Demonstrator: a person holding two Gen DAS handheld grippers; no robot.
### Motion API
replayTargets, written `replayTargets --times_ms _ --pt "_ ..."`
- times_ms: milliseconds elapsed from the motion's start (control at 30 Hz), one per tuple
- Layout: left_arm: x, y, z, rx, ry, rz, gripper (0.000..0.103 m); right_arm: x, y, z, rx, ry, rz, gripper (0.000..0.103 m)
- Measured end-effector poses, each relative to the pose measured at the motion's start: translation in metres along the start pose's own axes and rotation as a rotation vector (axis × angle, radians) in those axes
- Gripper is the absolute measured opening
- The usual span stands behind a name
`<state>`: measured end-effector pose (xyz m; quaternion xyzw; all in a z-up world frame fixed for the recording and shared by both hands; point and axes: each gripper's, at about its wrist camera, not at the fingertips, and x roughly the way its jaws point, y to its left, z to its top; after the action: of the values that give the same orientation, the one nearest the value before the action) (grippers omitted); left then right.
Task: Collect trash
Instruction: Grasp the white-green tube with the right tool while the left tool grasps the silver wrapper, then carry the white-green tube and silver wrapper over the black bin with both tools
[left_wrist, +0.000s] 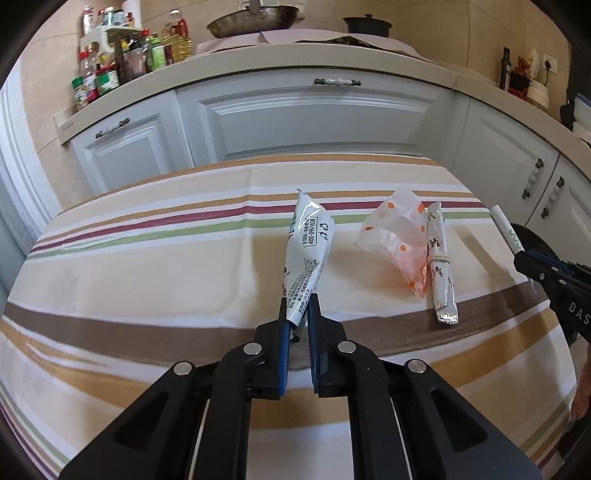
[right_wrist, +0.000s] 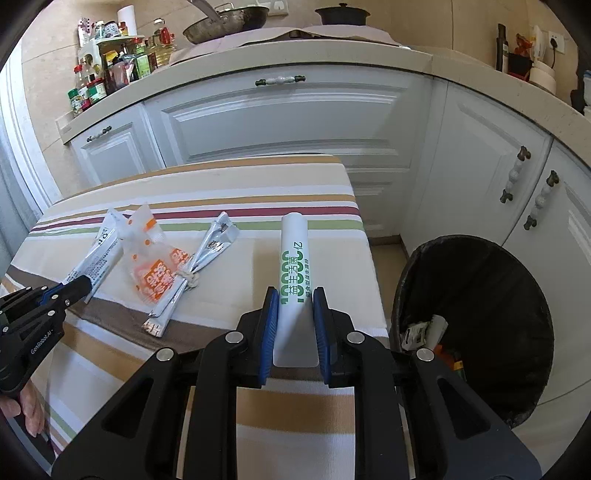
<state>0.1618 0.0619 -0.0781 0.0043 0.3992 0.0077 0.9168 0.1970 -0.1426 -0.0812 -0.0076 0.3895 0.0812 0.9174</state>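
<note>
Silver foil fills our left gripper (left_wrist: 300, 308): its blue pads are clamped on the near end of a printed sachet (left_wrist: 308, 251), which slants up over the striped cloth (left_wrist: 147, 258). Our right gripper (right_wrist: 295, 306) is closed around a white stick pack (right_wrist: 294, 266) with green lettering. An orange-dotted wrapper (right_wrist: 151, 258) and a tied foil strip (right_wrist: 192, 273) lie touching between them. The black bin (right_wrist: 480, 325) stands right of the table, scraps inside.

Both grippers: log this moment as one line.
left gripper: shut on silver sachet | right gripper: shut on white green-print sachet | on table: orange-dotted wrapper, tied sachets | trash bin: beside table, open
</note>
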Motion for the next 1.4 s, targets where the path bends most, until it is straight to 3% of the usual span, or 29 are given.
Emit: replayTargets --times_ms 600,1400 --pt "-0.068 -0.018 0.000 -0.035 -0.138 -0.015 0.009 -0.061 -0.009 -0.009 0.000 -0.115 -0.018 0.019" --pt "-0.107 -0.141 0.009 0.129 -0.233 -0.187 0.009 -0.138 -0.103 -0.032 0.122 -0.252 -0.166 0.019"
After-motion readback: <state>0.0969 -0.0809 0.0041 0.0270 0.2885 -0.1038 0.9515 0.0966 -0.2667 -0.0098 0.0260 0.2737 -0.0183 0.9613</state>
